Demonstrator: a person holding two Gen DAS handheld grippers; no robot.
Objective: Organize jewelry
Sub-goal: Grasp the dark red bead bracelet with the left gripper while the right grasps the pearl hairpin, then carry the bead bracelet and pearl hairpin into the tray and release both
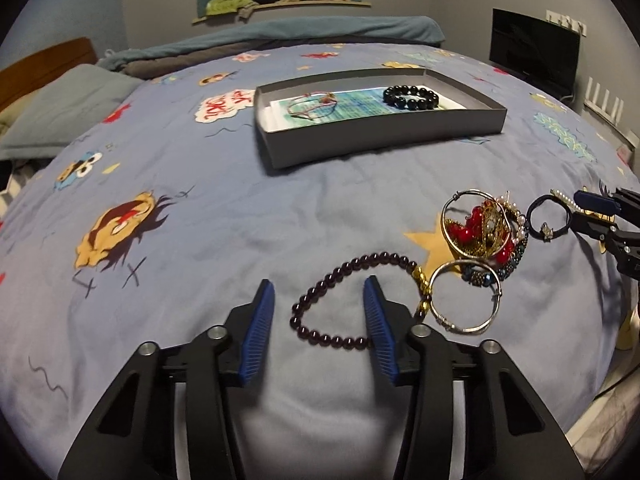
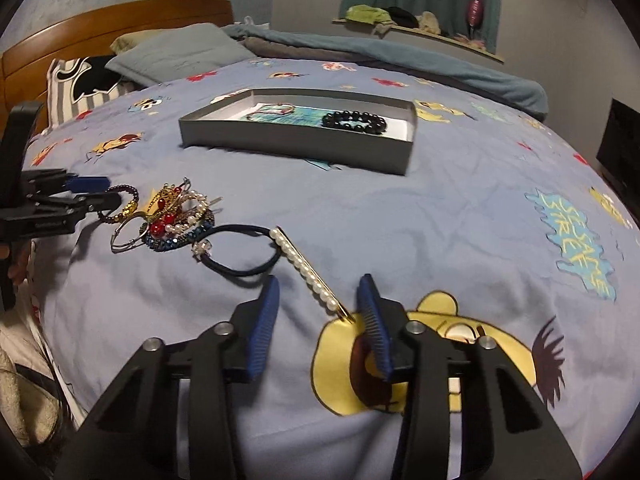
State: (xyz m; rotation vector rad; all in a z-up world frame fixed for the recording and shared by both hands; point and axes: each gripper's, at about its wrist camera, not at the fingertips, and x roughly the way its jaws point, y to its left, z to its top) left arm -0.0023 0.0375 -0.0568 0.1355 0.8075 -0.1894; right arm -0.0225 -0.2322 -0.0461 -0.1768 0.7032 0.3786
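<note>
A grey box (image 1: 384,142) (image 2: 288,142) on the bed holds a black bead bracelet (image 1: 410,97) (image 2: 354,121) and a thin cord bracelet (image 1: 310,105). My left gripper (image 1: 319,294) is open just above the bedspread; its right finger sits inside the loop of a dark maroon bead bracelet (image 1: 320,334). A jewelry pile (image 1: 482,232) (image 2: 176,216) with a silver bangle (image 1: 466,296) lies to its right. My right gripper (image 2: 319,294) is open around the near end of a pearl hair clip (image 2: 306,272), beside a black hair tie (image 2: 240,248).
The bed has a blue cartoon-print cover (image 1: 200,240). Pillows (image 2: 176,54) and a wooden headboard (image 2: 120,20) are at the far left, a folded blanket (image 1: 320,30) at the far edge. A black screen (image 1: 534,50) stands at the right.
</note>
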